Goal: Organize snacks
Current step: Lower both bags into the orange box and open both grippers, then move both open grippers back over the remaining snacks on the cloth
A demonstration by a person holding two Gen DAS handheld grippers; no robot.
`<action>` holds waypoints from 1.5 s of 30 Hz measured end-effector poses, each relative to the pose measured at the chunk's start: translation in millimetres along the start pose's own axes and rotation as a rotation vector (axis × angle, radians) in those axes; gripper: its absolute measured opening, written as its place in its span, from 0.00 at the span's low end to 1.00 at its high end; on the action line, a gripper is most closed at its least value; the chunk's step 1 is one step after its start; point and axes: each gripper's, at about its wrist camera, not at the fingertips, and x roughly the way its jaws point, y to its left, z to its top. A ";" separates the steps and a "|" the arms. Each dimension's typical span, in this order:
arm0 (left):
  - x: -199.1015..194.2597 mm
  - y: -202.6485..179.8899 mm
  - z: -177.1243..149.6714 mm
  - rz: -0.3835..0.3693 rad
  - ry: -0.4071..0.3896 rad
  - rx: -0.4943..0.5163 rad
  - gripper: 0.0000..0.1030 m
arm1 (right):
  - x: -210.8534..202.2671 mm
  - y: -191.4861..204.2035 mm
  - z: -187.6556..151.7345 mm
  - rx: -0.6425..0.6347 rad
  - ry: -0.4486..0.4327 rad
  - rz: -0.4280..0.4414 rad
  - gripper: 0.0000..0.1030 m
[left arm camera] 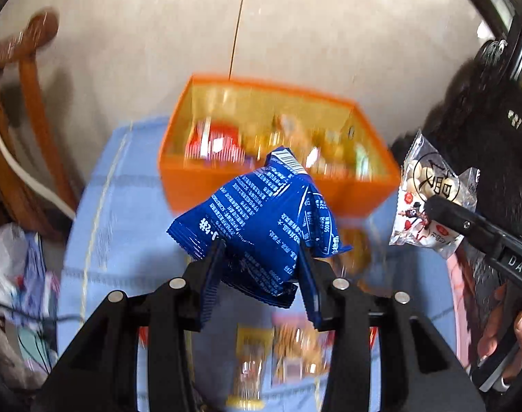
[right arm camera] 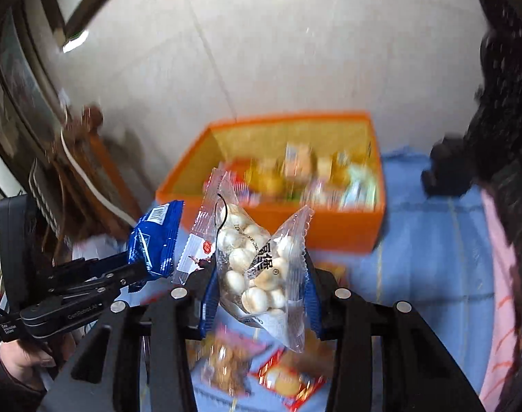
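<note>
Left gripper (left arm camera: 261, 257) clamps blue packet (left arm camera: 261, 219), right gripper (right arm camera: 257, 274) clear bag (right arm camera: 257, 261), both raised for loading orange box (left arm camera: 333, 192).

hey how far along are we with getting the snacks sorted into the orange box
Partway. Done: the orange box already holds a heap of assorted packets. In hand: the left gripper is shut on a blue snack packet, and the right gripper on a clear bag of round white snacks, both lifted off the blue cloth. Left: both packets to drop in, plus a few loose packets lying on the cloth.
</note>
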 end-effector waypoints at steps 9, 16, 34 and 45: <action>42.4 -7.2 92.9 0.052 -0.058 -0.007 0.79 | 57.2 -19.4 72.9 0.065 -0.022 -0.109 0.54; 53.0 -4.7 68.9 0.122 -0.031 0.025 0.94 | 58.2 -26.0 36.9 0.085 0.014 -0.159 0.84; 6.4 30.0 -144.5 0.238 0.265 -0.073 0.94 | 1.3 -9.0 -156.5 0.042 0.276 -0.172 0.96; -19.6 48.1 -203.5 0.235 0.293 -0.084 0.94 | -27.2 21.1 -184.9 0.044 0.287 -0.202 0.96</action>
